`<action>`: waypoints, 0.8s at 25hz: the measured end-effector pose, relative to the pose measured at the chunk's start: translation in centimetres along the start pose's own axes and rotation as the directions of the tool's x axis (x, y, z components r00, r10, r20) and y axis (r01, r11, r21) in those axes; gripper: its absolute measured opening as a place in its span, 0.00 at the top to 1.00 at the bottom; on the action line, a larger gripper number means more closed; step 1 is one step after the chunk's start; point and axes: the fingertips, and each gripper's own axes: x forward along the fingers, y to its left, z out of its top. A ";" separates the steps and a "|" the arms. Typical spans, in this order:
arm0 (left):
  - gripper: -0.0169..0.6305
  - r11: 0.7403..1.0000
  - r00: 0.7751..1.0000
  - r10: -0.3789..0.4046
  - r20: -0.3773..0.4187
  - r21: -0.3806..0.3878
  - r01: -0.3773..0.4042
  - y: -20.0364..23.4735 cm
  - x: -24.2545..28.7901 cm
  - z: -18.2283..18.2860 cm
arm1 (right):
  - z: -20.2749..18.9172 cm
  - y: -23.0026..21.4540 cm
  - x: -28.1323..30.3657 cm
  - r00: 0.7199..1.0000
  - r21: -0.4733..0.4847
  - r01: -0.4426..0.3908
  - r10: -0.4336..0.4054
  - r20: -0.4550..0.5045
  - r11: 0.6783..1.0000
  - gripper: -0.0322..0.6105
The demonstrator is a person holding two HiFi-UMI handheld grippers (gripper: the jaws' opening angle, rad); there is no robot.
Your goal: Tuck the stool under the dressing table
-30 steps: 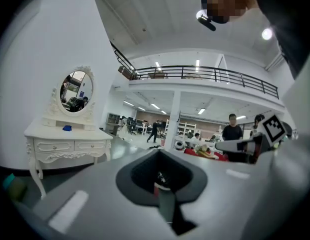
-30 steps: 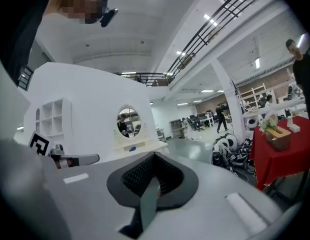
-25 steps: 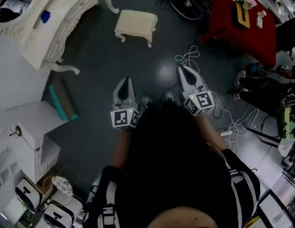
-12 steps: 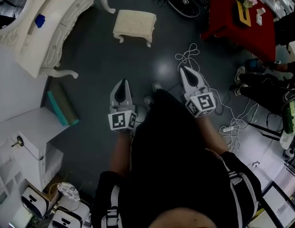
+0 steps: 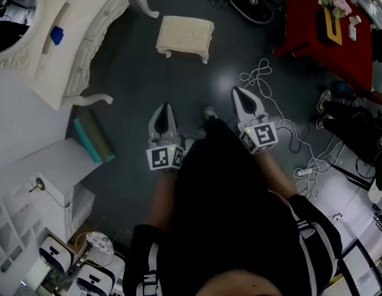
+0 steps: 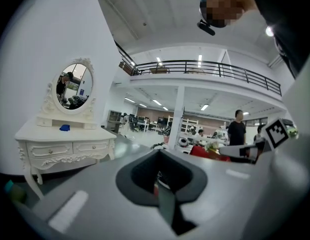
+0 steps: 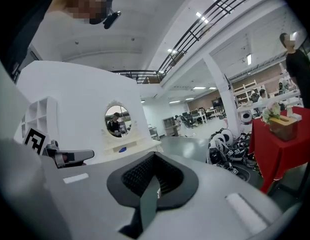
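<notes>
Stool [image 5: 185, 36] sits beyond parallel left gripper [image 5: 164, 107], right gripper [image 5: 236, 91]

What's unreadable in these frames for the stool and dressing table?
- Stool: absent from both gripper views; the left hand-held gripper body fills the lower frame there.
- Dressing table: the space under it is hidden by its top in the head view; its far end is cut by the frame edge.
- Blue item on it: too small to identify.

no readable text, only square markers
</notes>
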 end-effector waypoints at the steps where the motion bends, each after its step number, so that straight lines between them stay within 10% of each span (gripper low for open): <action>1: 0.96 1.000 1.000 0.001 0.000 0.001 -0.001 0.1 0.8 0.1 | 0.1 -0.3 0.6 1.000 0.004 -0.002 0.002 0.003 1.000 0.95; 11: 0.96 0.999 0.999 -0.031 -0.029 0.027 0.032 3.6 6.2 0.4 | 0.0 -1.3 6.6 1.000 0.002 0.013 -0.013 -0.010 1.000 0.95; 20: 0.96 0.975 0.973 -0.213 -0.086 0.051 0.218 10.5 11.8 -0.1 | -1.6 0.7 12.7 0.988 0.013 0.157 -0.157 0.006 0.988 0.95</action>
